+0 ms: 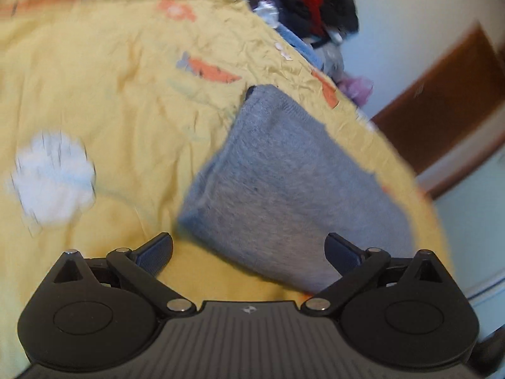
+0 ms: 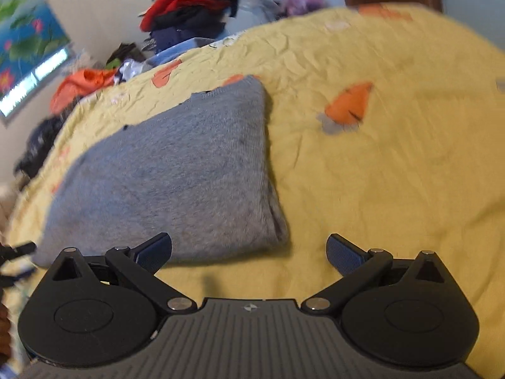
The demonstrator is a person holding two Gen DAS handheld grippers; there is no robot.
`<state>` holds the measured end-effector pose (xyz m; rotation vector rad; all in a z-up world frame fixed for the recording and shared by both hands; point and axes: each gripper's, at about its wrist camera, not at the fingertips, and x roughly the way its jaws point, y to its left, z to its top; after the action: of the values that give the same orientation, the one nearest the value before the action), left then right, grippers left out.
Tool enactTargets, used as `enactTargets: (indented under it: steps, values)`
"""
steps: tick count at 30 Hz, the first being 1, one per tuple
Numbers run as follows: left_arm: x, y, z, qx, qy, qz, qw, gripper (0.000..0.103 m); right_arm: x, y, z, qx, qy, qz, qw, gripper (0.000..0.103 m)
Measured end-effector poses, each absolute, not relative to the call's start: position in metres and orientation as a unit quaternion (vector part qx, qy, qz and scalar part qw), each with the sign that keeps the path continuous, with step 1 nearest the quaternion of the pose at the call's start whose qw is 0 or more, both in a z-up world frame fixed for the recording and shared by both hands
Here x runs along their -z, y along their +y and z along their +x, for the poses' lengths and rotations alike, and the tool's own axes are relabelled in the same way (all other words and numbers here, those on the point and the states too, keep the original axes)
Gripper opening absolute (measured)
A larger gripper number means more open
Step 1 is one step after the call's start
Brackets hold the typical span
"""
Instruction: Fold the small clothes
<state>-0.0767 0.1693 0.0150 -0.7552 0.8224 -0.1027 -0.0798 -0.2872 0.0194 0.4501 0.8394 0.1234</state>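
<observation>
A grey knitted garment (image 1: 284, 183) lies folded into a flat block on the yellow bed sheet (image 1: 94, 79). It also shows in the right wrist view (image 2: 176, 173). My left gripper (image 1: 249, 252) is open and empty, just in front of the garment's near edge. My right gripper (image 2: 249, 252) is open and empty, with the garment's near right corner between and just beyond its fingers. Neither gripper touches the cloth. Both views are blurred.
A pile of red, black and blue clothes (image 2: 189, 9) lies past the far edge of the bed, also in the left wrist view (image 1: 303, 3). Orange cloth (image 2: 82, 85) lies at the left. A brown door (image 1: 442, 101) stands at the right.
</observation>
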Motion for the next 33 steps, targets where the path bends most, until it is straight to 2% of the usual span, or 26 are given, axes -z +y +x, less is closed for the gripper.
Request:
enactTargets:
  steps: [5,9,10,11,12,13,14,15,16,17,24,27,29,30,31,32,33]
  values:
    - [0.008,0.184,-0.064,0.077,0.359,-0.516,0.774,0.103,-0.007,-0.283,-0.073,-0.125,0.404,0.353,0.835,0.103]
    - [0.001,0.174,-0.045,0.052,0.354,-0.49,0.795,0.102,-0.001,-0.27,-0.05,-0.116,0.367,0.396,0.834,0.101]
    - [-0.003,0.17,-0.044,0.043,0.357,-0.476,0.803,0.102,0.0,-0.268,-0.045,-0.104,0.357,0.404,0.836,0.091]
    - [-0.006,0.166,-0.043,0.032,0.36,-0.458,0.812,0.092,0.001,-0.267,-0.043,-0.092,0.351,0.411,0.837,0.08]
    - [-0.009,0.163,-0.042,0.019,0.365,-0.436,0.823,0.07,0.003,-0.266,-0.04,-0.086,0.353,0.413,0.835,0.048]
    - [-0.009,0.161,-0.042,0.009,0.373,-0.41,0.832,0.057,0.006,-0.265,-0.036,-0.081,0.364,0.407,0.834,0.02]
    - [-0.008,0.159,-0.041,0.003,0.38,-0.392,0.838,0.036,0.01,-0.262,-0.034,-0.069,0.376,0.397,0.835,0.017]
    - [-0.006,0.158,-0.04,-0.003,0.386,-0.375,0.843,0.026,0.014,-0.261,-0.033,-0.064,0.375,0.392,0.838,0.014]
    - [-0.005,0.159,-0.04,-0.012,0.39,-0.361,0.847,0.01,0.017,-0.262,-0.035,-0.068,0.366,0.394,0.84,0.013]
    - [-0.003,0.16,-0.04,-0.013,0.391,-0.354,0.85,0.007,0.018,-0.262,-0.037,-0.07,0.364,0.395,0.841,0.013]
    - [-0.026,0.185,-0.053,-0.006,0.376,-0.317,0.871,0.005,0.005,-0.262,-0.058,-0.09,0.361,0.386,0.844,0.012]
    - [-0.012,0.195,-0.048,-0.012,0.405,-0.32,0.856,0.005,0.009,-0.268,-0.07,-0.094,0.367,0.398,0.836,0.011]
    - [-0.008,0.193,-0.052,-0.013,0.398,-0.332,0.855,0.008,0.022,-0.271,-0.072,-0.092,0.376,0.407,0.827,0.01]
    - [-0.007,0.193,-0.053,-0.013,0.395,-0.348,0.85,0.013,0.025,-0.274,-0.075,-0.093,0.37,0.423,0.822,0.014]
    - [-0.005,0.194,-0.055,-0.012,0.389,-0.37,0.843,0.016,0.025,-0.276,-0.078,-0.095,0.368,0.44,0.814,0.025]
    - [-0.002,0.195,-0.057,-0.01,0.379,-0.395,0.837,0.028,0.024,-0.278,-0.078,-0.099,0.369,0.451,0.807,0.034]
    - [0.001,0.197,-0.061,-0.006,0.362,-0.423,0.83,0.045,0.02,-0.28,-0.08,-0.11,0.366,0.457,0.803,0.058]
